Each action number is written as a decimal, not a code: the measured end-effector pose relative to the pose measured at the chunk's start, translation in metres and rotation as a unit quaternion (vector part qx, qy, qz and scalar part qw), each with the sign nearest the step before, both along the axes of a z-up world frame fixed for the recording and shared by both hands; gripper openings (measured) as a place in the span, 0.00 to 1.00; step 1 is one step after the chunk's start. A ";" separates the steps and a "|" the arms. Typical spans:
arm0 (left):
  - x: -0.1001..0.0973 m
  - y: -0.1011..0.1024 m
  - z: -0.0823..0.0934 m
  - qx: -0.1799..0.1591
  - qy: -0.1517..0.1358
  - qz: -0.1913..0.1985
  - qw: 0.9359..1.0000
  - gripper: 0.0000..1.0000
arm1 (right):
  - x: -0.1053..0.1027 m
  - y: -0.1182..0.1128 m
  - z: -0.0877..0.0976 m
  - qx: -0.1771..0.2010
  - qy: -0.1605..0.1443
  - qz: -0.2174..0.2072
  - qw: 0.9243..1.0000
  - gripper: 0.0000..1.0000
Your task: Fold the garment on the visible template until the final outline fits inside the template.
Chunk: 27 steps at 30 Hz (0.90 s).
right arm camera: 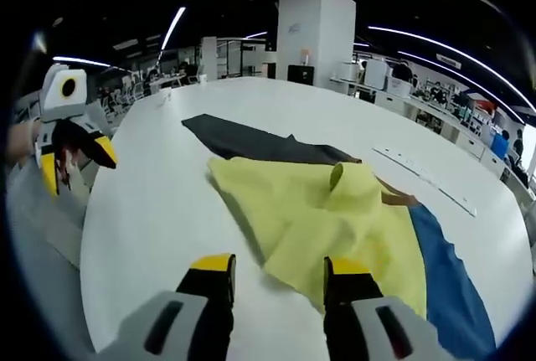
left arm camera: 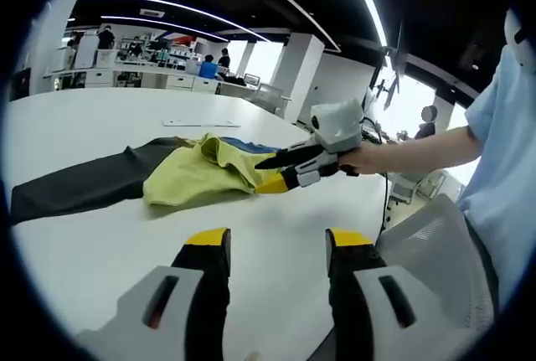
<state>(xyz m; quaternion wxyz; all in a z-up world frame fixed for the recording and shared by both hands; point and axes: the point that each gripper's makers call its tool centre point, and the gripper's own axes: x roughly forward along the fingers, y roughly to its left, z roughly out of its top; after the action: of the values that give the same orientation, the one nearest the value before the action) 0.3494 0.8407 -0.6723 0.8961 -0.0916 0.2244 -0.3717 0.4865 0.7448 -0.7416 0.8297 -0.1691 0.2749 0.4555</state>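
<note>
A crumpled yellow garment [left arm camera: 193, 177] [right arm camera: 318, 210] lies on the white table [left arm camera: 84, 118] [right arm camera: 151, 210]. It rests over a dark grey cloth [left arm camera: 84, 185] [right arm camera: 251, 143] on one side and a blue cloth [left arm camera: 247, 145] [right arm camera: 448, 277] on the other. My right gripper [right arm camera: 278, 270] [left arm camera: 270, 173] is open, jaws spread at the garment's near edge, gripping nothing. My left gripper [left arm camera: 276, 248] [right arm camera: 75, 160] is open too, hovering over bare table a short way from the garment.
A thin white strip [left arm camera: 201, 123] [right arm camera: 423, 178] lies on the table beyond the cloths. A mesh chair [left arm camera: 435, 244] and a person in a light blue shirt [left arm camera: 502, 168] stand at the table's edge. Office desks and a white pillar [right arm camera: 314, 30] fill the background.
</note>
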 end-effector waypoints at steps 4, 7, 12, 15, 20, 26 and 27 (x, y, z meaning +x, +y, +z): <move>0.000 0.000 -0.001 0.001 0.001 0.000 1.000 0.43 | 0.000 0.001 -0.003 -0.007 -0.017 0.001 1.000 0.26; -0.001 0.000 -0.001 -0.001 0.003 0.000 1.000 0.42 | -0.001 0.004 -0.006 -0.011 -0.020 0.002 1.000 0.23; -0.001 -0.001 -0.001 -0.003 0.003 0.001 1.000 0.42 | -0.004 0.005 -0.012 -0.021 -0.028 0.002 0.999 0.19; -0.001 -0.001 -0.001 -0.004 0.004 0.001 1.000 0.42 | -0.001 0.004 -0.016 -0.031 -0.036 -0.003 0.999 0.15; -0.001 0.000 -0.001 -0.005 0.005 0.001 1.000 0.42 | 0.003 0.000 -0.013 -0.035 -0.044 -0.011 0.998 0.05; -0.001 -0.001 -0.002 -0.004 0.007 -0.002 1.000 0.42 | 0.004 -0.005 -0.010 -0.035 -0.047 -0.011 0.998 0.00; -0.001 -0.001 -0.003 -0.003 0.008 -0.002 1.000 0.42 | 0.003 -0.006 -0.009 -0.034 -0.047 -0.011 0.998 0.00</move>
<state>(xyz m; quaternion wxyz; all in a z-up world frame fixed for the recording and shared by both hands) 0.3482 0.8399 -0.6754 0.8931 -0.0970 0.2305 -0.3738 0.4897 0.7383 -0.7504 0.8404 -0.2154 0.2534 0.4280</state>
